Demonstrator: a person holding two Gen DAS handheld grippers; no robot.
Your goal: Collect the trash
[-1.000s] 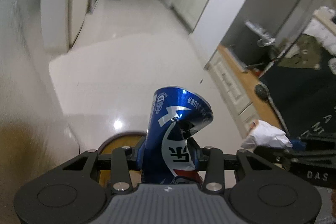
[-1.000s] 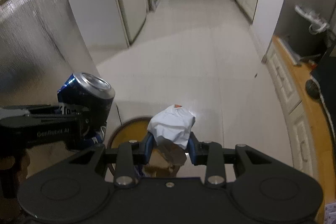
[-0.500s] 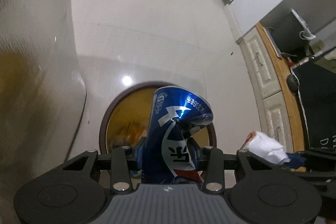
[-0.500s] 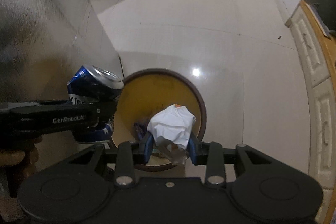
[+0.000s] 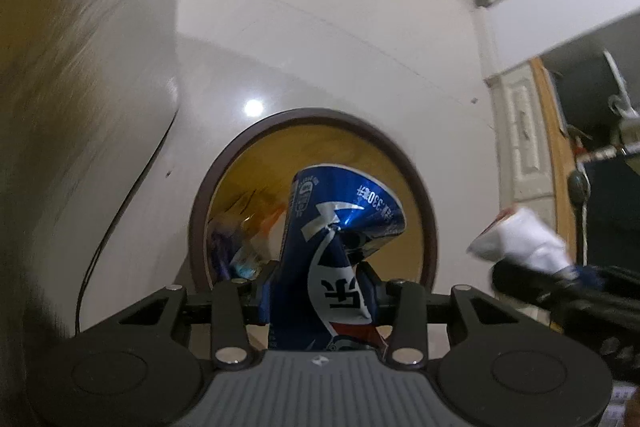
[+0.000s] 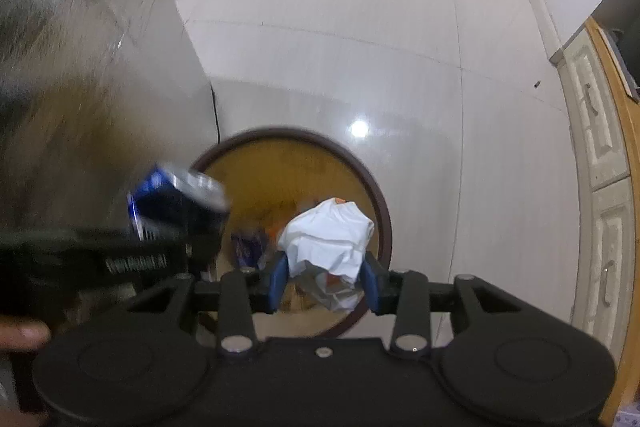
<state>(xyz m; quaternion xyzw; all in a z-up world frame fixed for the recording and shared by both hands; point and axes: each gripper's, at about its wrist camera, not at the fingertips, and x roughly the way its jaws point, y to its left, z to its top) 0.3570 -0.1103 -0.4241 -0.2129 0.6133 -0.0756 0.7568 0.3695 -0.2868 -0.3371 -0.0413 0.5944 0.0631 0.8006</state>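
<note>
We are holding the left tongs (image 5: 320, 291), pinching a crushed blue aluminium can (image 5: 332, 247), and the right tongs (image 6: 324, 283), pinching crumpled white paper (image 6: 328, 235), above the round brown-rimmed bin (image 6: 380, 203); we should be centring both before releasing.

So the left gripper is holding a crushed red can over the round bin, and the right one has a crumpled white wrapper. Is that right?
Almost. The crushed can is blue, not red; the left wrist view shows it clamped in the left gripper. The rest holds: it hangs over the round bin, and the right gripper holds a crumpled white wrapper.
</note>
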